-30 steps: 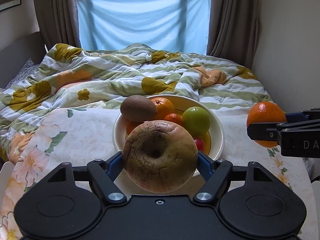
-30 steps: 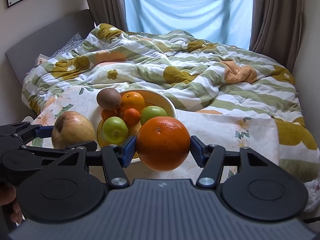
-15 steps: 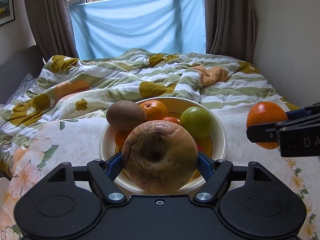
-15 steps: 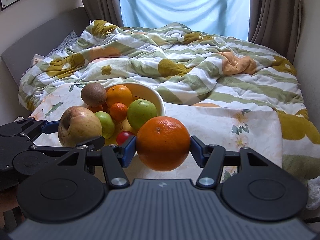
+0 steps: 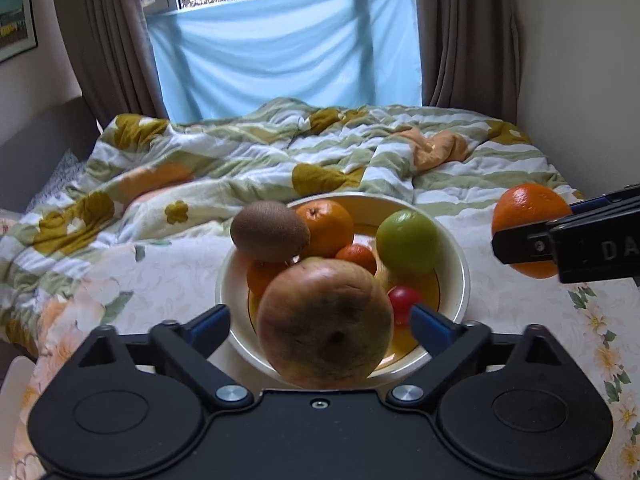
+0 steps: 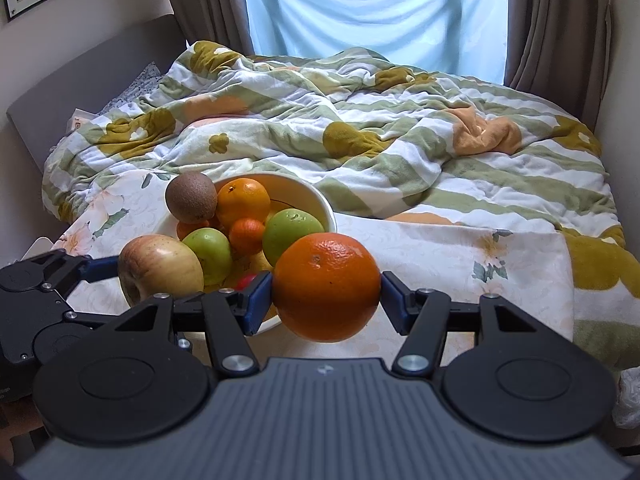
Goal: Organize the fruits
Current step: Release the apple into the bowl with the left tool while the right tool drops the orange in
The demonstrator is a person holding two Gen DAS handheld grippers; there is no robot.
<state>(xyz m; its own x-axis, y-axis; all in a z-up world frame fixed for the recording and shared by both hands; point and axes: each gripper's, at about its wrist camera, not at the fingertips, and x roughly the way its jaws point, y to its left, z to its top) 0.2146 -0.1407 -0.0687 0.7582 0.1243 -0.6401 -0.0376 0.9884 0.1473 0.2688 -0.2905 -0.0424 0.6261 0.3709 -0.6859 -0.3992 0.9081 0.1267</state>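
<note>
A cream bowl [image 5: 460, 276] [image 6: 316, 200] on the flowered cloth holds a kiwi [image 5: 270, 230] [image 6: 191, 196], oranges [image 5: 330, 226], green fruits [image 5: 408, 242] and a small red fruit [image 5: 404, 302]. My left gripper [image 5: 322, 326] has its jaws spread apart from a big wrinkled apple [image 5: 324, 322] [image 6: 160, 266], which sits over the bowl's near rim. My right gripper [image 6: 326, 292] is shut on a large orange [image 6: 326, 286] [image 5: 528, 216], held in the air right of the bowl.
The cloth [image 6: 460, 256] covers a surface in front of a bed with a rumpled striped duvet [image 6: 360, 120]. A wall stands close on the right [image 5: 580, 60]. A headboard [image 6: 80, 88] runs along the left.
My left gripper moved forward over the bowl and its jaws opened off the apple, which rolled so its dimple faces down. My right gripper moved closer to the bowl with the orange.
</note>
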